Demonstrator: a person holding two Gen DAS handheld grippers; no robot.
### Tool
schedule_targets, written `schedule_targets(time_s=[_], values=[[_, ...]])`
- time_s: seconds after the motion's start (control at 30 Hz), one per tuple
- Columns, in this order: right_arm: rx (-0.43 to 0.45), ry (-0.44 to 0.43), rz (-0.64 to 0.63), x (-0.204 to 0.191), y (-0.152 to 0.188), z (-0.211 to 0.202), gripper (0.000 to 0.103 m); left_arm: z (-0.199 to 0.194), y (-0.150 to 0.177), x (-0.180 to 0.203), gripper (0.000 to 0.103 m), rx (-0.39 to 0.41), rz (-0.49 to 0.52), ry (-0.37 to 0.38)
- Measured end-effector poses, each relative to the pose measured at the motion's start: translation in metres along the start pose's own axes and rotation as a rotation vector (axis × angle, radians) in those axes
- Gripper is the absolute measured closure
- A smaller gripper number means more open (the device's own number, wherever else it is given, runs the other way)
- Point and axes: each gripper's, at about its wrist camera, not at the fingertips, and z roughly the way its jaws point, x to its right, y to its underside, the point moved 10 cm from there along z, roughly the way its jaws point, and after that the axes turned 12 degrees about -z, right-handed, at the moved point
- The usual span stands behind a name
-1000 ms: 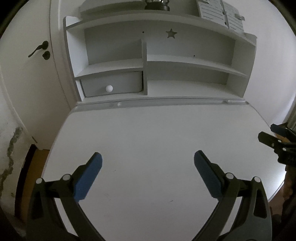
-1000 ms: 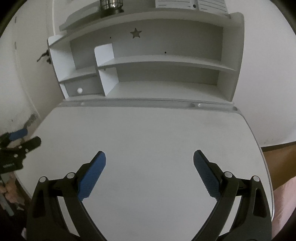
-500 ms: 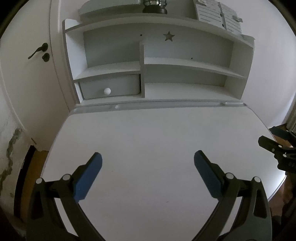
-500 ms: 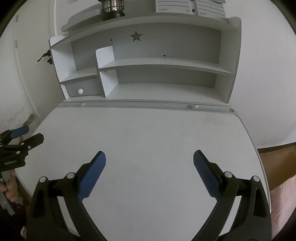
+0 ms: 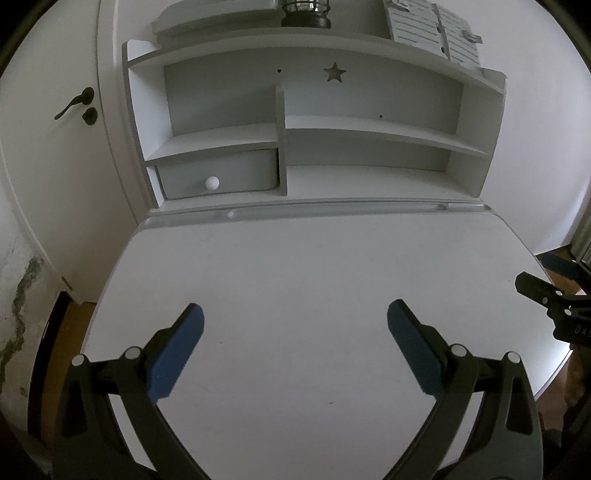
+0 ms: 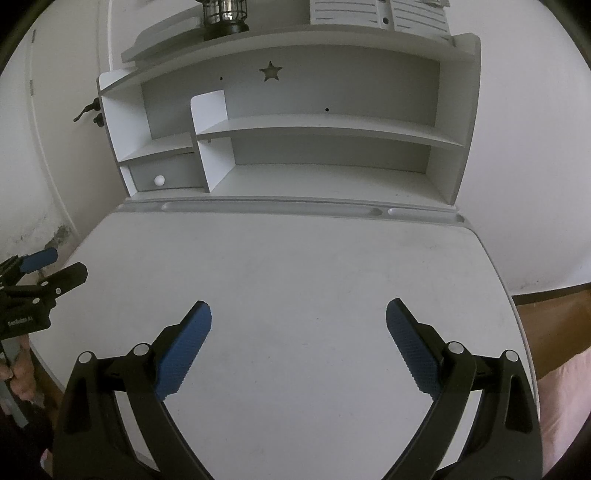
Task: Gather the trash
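Observation:
No trash shows in either view. My left gripper [image 5: 295,314] hangs open over the near part of a white desk [image 5: 295,266], nothing between its blue pads. My right gripper [image 6: 298,312] is open too, above the same desk [image 6: 295,258], its blue fingers wide apart and holding nothing. In the left wrist view the right gripper [image 5: 543,273] pokes in at the desk's right edge. In the right wrist view the left gripper [image 6: 55,264] shows at the desk's left edge, with a hand [image 6: 20,362] on its handle.
A white shelf unit [image 5: 295,147] with a star cut-out stands at the back of the desk, with a small drawer [image 5: 218,179] lower left. A lantern [image 6: 225,16] and binders [image 6: 376,13] sit on top. A door [image 5: 55,110] stands left. Wooden floor [image 6: 546,314] shows beyond the desk's right edge.
Both cameras have tilted up slightly, so the shelf unit sits lower and the lantern shows more. Both grippers stay open; each appears a little higher in the other's view.

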Motion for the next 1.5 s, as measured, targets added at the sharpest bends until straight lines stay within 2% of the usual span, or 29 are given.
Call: schedule_targets(time_s=[1.5], values=[[0.006, 0.016, 0.004, 0.0068, -0.0018, -0.0033, 0.009, 0.0079, 0.0085, 0.0060, 0.007, -0.034, 0.030, 0.007]])
